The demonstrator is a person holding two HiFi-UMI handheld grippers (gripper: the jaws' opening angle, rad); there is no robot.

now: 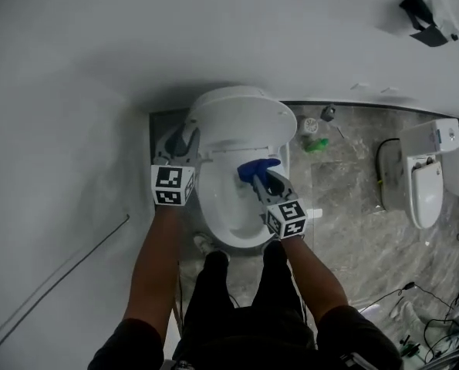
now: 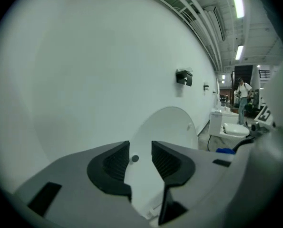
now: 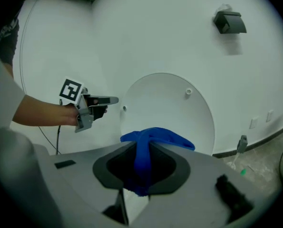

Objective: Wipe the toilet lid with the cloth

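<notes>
A grey marbled floor [image 1: 345,206] is seen in the head view, bounded by white wall. A white toilet [image 1: 227,206] is stood on it at the centre. Reckoned from that toilet, a small green item [image 1: 316,145] and a pale round one [image 1: 309,126] are found at about 2 o'clock, close to the wall. A second toilet [image 1: 423,183] is set at 3 o'clock, well apart, and loose cables [image 1: 433,326] are strewn at 4 o'clock.

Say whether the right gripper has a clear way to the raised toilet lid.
Probably yes: the right gripper, shut on the blue cloth, faces the upright lid with nothing between; the left gripper is off beside it.
</notes>
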